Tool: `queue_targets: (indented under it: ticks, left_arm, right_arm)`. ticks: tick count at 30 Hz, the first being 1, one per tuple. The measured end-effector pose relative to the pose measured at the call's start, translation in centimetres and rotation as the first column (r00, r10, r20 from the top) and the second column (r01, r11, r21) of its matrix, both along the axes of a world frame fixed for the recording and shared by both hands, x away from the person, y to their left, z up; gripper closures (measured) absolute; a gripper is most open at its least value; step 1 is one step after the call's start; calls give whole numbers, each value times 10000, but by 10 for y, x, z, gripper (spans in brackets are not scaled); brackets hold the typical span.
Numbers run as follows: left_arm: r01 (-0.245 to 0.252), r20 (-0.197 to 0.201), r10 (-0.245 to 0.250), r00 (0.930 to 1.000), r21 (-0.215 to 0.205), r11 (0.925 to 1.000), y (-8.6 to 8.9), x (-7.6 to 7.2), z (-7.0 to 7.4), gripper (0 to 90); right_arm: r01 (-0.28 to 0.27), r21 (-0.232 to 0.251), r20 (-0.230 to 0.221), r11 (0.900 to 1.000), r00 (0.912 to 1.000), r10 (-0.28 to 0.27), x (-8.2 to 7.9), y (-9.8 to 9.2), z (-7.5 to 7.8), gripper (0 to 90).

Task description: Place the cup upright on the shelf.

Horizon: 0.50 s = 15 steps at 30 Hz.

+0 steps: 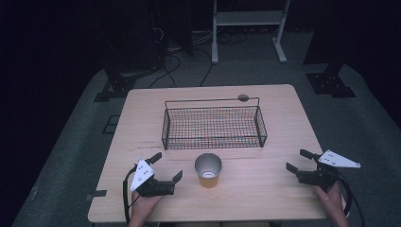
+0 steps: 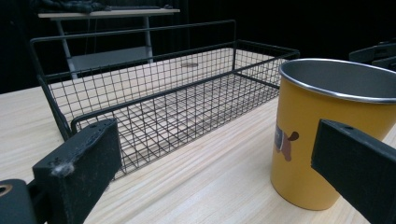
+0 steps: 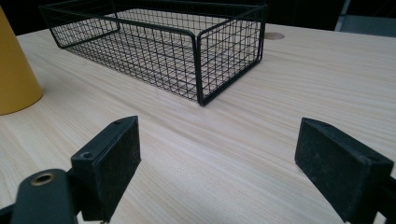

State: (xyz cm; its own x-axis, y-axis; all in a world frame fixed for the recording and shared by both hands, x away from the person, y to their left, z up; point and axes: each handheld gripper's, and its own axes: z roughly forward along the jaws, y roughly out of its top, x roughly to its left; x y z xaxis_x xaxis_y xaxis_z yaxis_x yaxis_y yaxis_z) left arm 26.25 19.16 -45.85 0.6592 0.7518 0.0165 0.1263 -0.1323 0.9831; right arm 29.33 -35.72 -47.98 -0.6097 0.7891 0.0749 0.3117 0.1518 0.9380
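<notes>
A yellow cup [image 1: 208, 170] with a metal inside stands upright on the wooden table [image 1: 265, 189], just in front of an empty black wire basket [image 1: 213, 124]. My left gripper [image 1: 166, 166] is open to the left of the cup, apart from it. In the left gripper view the cup [image 2: 327, 135] sits just beyond the right jaw, with the basket [image 2: 163, 98] behind. My right gripper [image 1: 299, 161] is open near the table's right edge, with bare wood between its jaws. The right gripper view has the basket [image 3: 163, 42] ahead and the cup [image 3: 14, 74] at far left.
A small dark round spot [image 1: 243, 98] lies on the table behind the basket. Beyond the table are a white frame stand [image 1: 248, 28], cables on the floor [image 1: 175, 61] and black stand feet [image 1: 328, 82]. Bare wood lies between the cup and my right gripper.
</notes>
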Motion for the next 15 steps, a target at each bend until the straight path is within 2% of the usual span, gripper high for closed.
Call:
queue_targets:
  ticks: [7, 9, 15]
  left_arm:
    - [210, 14, -210, 9998, -18, 9998, -3, -2, -2, 11]
    - [479, 11, -479, 9989, 39, 9988, -5, -4, -3, 11]
    - [788, 51, -788, 9969, -6, 9969, -10, -6, -4, 0]
  right_arm:
    - [-7, -8, 5, 10000, 10000, 7, 0, 0, 0, 133]
    - [-5, 2, 0, 10000, 10000, 5, 0, 0, 0, 133]
    - [-11, -5, 12, 10000, 10000, 11, 0, 0, 0, 133]
